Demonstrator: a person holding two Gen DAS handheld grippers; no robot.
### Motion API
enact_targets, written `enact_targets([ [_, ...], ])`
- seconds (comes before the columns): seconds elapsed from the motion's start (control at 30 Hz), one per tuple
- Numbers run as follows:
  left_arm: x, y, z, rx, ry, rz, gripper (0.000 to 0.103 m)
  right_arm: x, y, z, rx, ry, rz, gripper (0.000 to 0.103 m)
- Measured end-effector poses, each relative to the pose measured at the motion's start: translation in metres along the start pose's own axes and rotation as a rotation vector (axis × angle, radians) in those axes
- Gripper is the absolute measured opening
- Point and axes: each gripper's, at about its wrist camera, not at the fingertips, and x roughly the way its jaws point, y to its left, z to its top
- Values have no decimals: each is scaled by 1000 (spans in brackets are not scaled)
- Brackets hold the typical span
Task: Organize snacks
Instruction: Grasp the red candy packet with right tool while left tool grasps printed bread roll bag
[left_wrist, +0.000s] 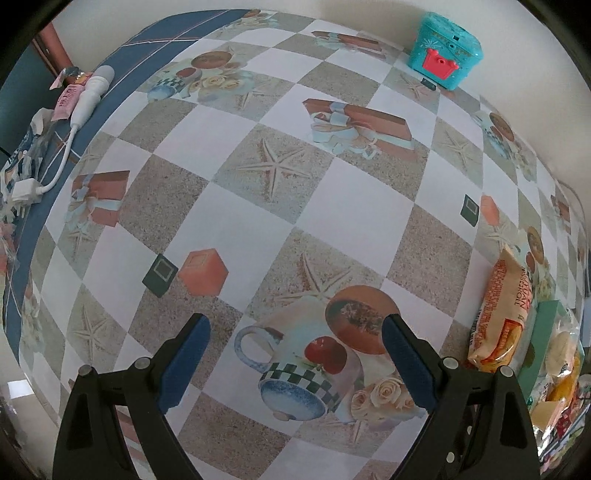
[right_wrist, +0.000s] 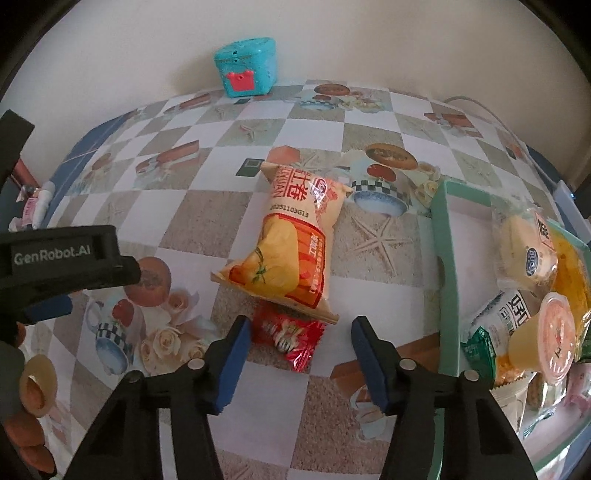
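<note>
Currently the step in hand appears to be a pick-up: the right claw (right_wrist: 295, 354) is lowered over a small red candy wrapper (right_wrist: 288, 338) that lies on the desk (right_wrist: 229, 206), partly tucked under the lower edge of an orange snack bag (right_wrist: 288, 251). Both blue pads stand just beside the wrapper at a middling gap; neither is seen pressing on it, so nothing is held. The next move likely calls for closing on the wrapper alone, clear of the bag, then carrying it to the green tray (right_wrist: 445, 236) at the right, which already holds several snacks. The left claw (left_wrist: 295, 362) is spread wide over bare desk, holding nothing.
</note>
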Motion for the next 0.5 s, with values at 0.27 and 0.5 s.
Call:
enact_targets([
  [0.27, -2, 10, -3, 7, -17, -14, 94, -1, -2, -2, -16, -7, -10, 39],
  [0.5, -7, -2, -10, 18, -20, -22, 94, -4, -10, -5, -14, -4, -6, 31],
])
